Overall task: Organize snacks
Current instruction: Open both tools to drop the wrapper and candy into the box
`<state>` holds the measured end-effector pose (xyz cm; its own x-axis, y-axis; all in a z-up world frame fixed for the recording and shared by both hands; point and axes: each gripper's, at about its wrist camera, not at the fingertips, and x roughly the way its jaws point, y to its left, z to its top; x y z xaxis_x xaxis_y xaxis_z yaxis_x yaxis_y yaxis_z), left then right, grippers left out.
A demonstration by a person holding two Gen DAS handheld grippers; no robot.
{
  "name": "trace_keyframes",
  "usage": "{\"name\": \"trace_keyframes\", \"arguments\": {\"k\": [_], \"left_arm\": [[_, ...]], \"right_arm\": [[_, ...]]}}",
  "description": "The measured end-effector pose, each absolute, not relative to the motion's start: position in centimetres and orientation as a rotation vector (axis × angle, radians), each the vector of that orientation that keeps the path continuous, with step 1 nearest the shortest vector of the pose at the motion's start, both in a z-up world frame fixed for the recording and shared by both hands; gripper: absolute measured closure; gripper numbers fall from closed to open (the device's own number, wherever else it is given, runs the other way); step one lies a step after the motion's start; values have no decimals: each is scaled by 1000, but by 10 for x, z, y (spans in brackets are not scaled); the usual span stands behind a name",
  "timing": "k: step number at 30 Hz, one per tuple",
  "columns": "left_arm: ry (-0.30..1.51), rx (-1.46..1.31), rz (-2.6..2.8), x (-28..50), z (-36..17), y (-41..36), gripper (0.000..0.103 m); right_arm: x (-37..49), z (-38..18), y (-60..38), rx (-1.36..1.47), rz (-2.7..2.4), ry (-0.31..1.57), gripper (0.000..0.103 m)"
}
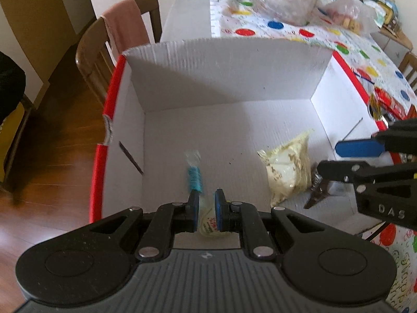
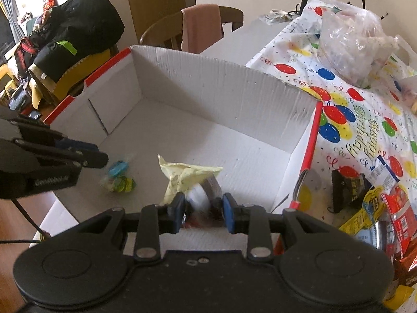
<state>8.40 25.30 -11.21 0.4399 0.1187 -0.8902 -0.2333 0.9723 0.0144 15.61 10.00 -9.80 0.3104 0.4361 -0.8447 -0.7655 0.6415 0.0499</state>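
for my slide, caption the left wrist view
Left gripper holds a small snack packet over a white box with a yellow bag inside.

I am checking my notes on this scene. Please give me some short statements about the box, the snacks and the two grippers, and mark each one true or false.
1. The white box has red outer sides. True.
2. The box holds no snacks. False: a pale yellow packet and a small blue candy lie on its floor.
3. The left gripper has its jaws shut on a small snack. True.
4. The right gripper is open and holds nothing. False: its jaws are shut on a wrapped snack.
5. A pink cloth hangs over a chair behind the box. True.
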Motion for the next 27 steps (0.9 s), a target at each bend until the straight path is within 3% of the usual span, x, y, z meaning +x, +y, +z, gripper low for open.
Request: {"name": "trace_keyframes", "arguments": {"k": [16, 20, 25, 27], "left_arm": [[1043, -121, 182, 71, -93, 237, 88], [1007, -119, 171, 65, -81, 230, 77], [962, -116, 150, 58, -64, 219, 75], [946, -115, 142, 56, -58, 214, 67]], "right_arm": [[153, -78, 83, -320, 819, 946, 65], [149, -67, 76, -289, 830, 930, 62], [141, -53, 65, -263, 842, 904, 56], [139, -48, 60, -252, 843, 893, 53]]}}
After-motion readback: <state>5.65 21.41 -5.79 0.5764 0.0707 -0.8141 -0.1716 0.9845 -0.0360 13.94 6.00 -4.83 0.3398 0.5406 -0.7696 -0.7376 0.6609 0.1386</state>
